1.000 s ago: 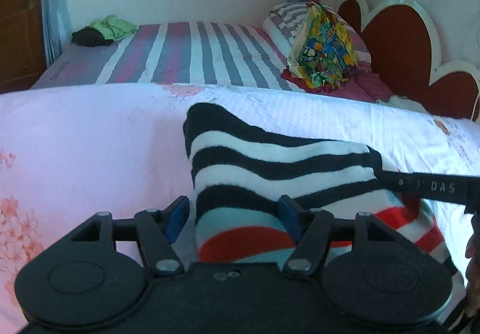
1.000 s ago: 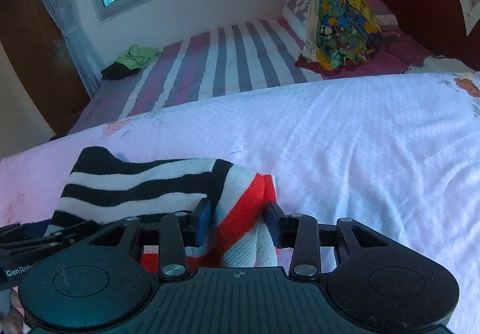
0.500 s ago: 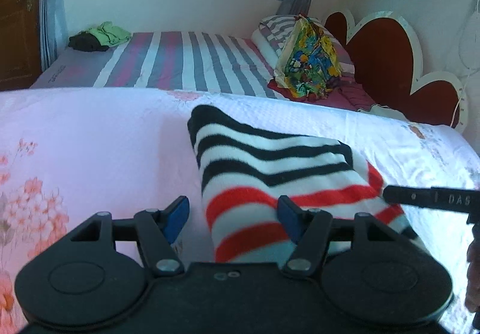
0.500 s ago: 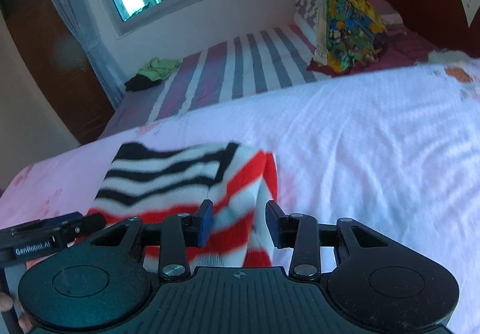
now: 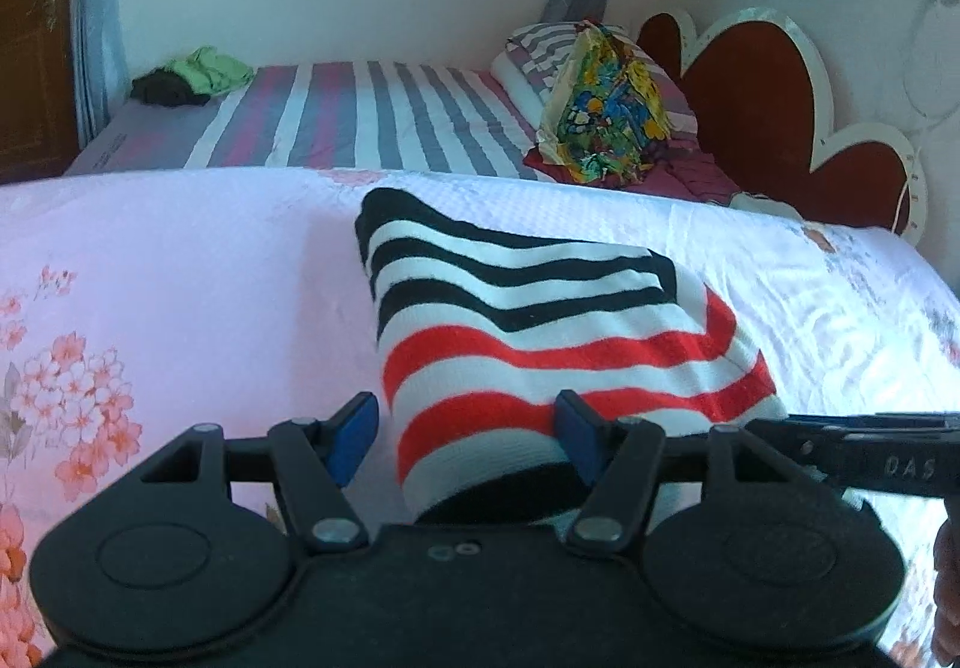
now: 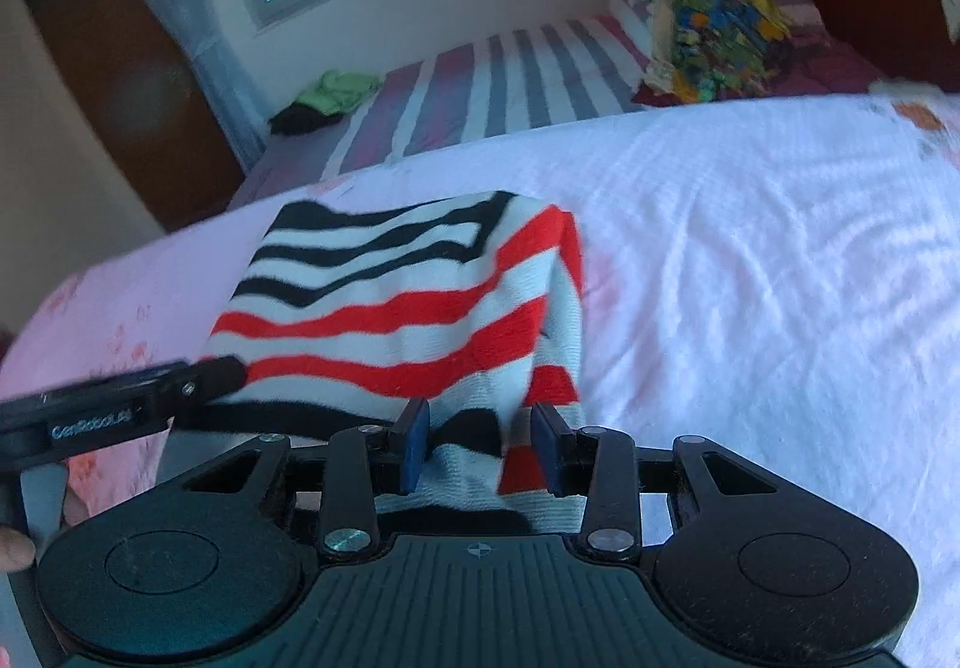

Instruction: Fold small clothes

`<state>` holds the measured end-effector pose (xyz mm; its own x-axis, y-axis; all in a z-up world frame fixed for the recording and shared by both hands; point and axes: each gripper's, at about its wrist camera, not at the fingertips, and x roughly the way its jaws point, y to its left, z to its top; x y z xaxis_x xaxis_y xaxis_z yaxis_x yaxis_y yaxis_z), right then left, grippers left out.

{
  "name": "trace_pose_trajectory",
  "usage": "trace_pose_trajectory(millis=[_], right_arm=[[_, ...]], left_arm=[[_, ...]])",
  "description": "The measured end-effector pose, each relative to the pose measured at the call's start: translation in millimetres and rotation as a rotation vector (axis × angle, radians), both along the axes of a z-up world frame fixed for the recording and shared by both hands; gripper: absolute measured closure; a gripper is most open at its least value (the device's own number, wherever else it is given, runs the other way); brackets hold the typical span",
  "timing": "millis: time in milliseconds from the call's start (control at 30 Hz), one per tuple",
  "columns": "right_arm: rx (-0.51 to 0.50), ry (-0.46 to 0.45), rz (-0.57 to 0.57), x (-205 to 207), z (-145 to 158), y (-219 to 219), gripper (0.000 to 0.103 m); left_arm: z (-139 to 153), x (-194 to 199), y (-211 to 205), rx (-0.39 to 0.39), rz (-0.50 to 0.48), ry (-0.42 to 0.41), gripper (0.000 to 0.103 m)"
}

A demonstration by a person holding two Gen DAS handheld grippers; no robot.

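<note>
Since a second ago: near hem of the black, white and red striped knit garment (image 5: 540, 320) raised, red stripes newly exposed. Location: pink floral bedsheet (image 5: 150, 278), far end resting, near end aloft between both tools. Left hand-held gripper (image 5: 465, 437): roughly half-open, left pad clear of cloth, right pad touching it; grip uncertain. Right hand-held gripper (image 6: 480, 443): narrower, clamped on gathered hem. Long axis runs straight ahead; fold likely carries forward. Both equally near.

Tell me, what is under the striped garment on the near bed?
Under the striped garment lies the pink floral bedsheet, seen all around it. The part directly beneath is covered, so anything there cannot be seen.
</note>
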<state>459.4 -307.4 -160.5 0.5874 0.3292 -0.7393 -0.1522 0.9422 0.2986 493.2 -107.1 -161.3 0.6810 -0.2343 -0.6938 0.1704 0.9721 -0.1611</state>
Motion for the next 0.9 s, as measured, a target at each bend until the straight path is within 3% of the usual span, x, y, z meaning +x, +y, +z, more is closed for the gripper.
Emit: trace_pose_trajectory(millis=[133, 200, 333, 500, 600, 800, 900], right_arm=[[-0.088, -0.031, 0.008, 1, -11, 15, 0.069], [-0.086, -0.033, -0.017, 2, -9, 15, 0.080], [-0.152, -0.053, -0.011, 2, -7, 23, 0.081], [-0.290, -0.105, -0.029, -7, -8, 41, 0.081], [-0.336, -0.096, -0.062, -5, -12, 47, 0.081], [-0.231, 0.016, -0.170, -1, 1, 43, 0.080], [-0.159, 0.000, -0.189, -13, 8, 33, 0.080]], left_arm=[[-3, 0, -4, 0.015, 0.000, -0.007, 0.040], [-2, -1, -7, 0.033, 0.001, -0.010, 0.040], [1, -5, -15, 0.089, -0.011, -0.021, 0.040], [2, -8, -9, 0.041, 0.030, 0.026, 0.039], [4, -13, -13, 0.079, 0.004, 0.004, 0.039], [13, -21, -7, 0.093, -0.007, 0.018, 0.040], [15, -25, -6, 0.090, -0.020, 0.015, 0.040]])
